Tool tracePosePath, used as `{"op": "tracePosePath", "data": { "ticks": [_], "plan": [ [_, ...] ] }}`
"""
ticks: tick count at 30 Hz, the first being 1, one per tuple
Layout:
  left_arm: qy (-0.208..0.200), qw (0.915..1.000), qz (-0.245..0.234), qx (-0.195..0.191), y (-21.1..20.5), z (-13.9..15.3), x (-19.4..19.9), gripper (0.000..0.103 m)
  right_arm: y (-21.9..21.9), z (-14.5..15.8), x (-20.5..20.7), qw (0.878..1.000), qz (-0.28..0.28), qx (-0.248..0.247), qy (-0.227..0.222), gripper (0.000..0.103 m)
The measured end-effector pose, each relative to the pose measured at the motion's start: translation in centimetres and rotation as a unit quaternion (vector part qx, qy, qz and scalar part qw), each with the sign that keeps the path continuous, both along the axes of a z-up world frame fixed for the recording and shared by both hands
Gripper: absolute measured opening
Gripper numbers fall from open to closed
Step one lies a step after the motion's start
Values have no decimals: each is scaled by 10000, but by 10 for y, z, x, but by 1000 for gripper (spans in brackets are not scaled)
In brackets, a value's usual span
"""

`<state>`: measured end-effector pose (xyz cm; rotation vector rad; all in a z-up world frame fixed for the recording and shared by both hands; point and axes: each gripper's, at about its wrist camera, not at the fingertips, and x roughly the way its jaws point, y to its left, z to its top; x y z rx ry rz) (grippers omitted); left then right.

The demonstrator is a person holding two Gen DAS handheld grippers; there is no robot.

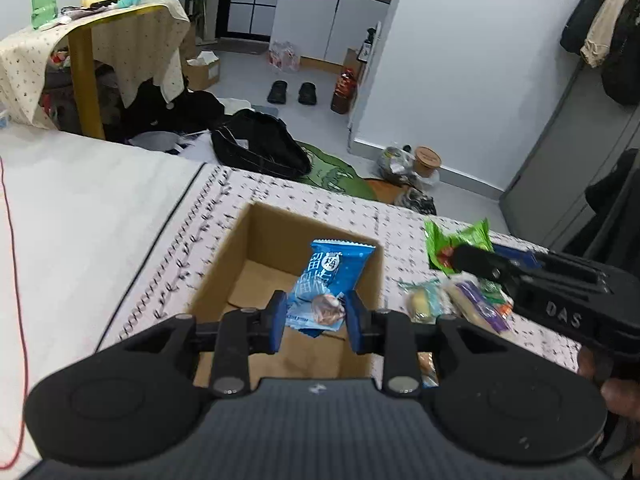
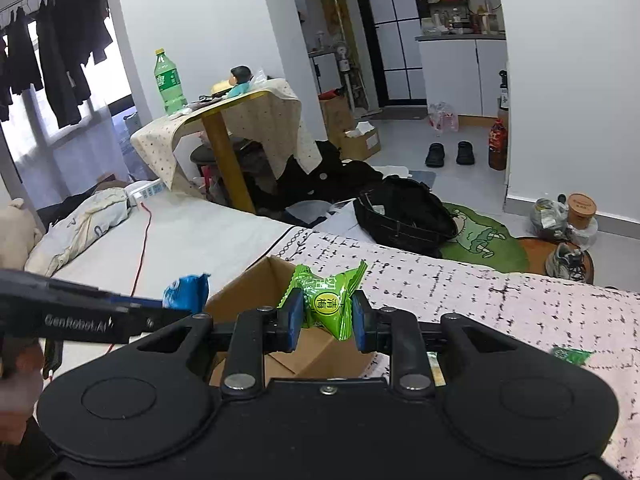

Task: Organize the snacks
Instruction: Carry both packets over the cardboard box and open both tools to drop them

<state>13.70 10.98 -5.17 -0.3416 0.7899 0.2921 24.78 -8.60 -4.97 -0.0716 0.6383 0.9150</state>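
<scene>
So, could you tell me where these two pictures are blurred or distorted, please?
Left wrist view: the patterned cloth is smeared by motion, the loose snacks are soft, the blue packet in the left gripper is fairly sharp, and fisheye bends the walls. Right wrist view: the green packet in the right gripper reads clearly, while the blue packet blurs.

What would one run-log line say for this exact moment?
left gripper: shut on blue snack packet | right gripper: shut on green snack packet | cardboard box: open, below both | loose snacks: beside box
</scene>
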Motion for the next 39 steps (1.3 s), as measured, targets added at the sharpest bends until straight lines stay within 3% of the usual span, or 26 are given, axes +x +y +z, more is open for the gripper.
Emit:
{"op": "tracePosePath", "data": {
  "ticks": [10,20,28,31,34,35,39],
  "plan": [
    [78,9998,181,53,32,-15,28,30,16,-10,16,9994,16,132,318,25],
    [124,9998,156,79,36,-28,53,31,21,-22,27,9981,-194,120,565,25],
    [83,9979,618,146,43,-22,47,46,30,-24,29,9976,-203,232,623,26],
    [85,9970,760,110,42,-20,38,54,32,-26,29,9977,-170,335,563,36],
    [135,9961,872,59,39,-20,30,58,30,-29,28,9979,-209,277,553,59],
    [152,9959,893,48,38,-20,28,59,28,-29,27,9979,-261,253,529,61],
    [149,9948,1006,29,33,-20,21,84,14,-28,25,9971,-420,243,586,69]
  ]
}}
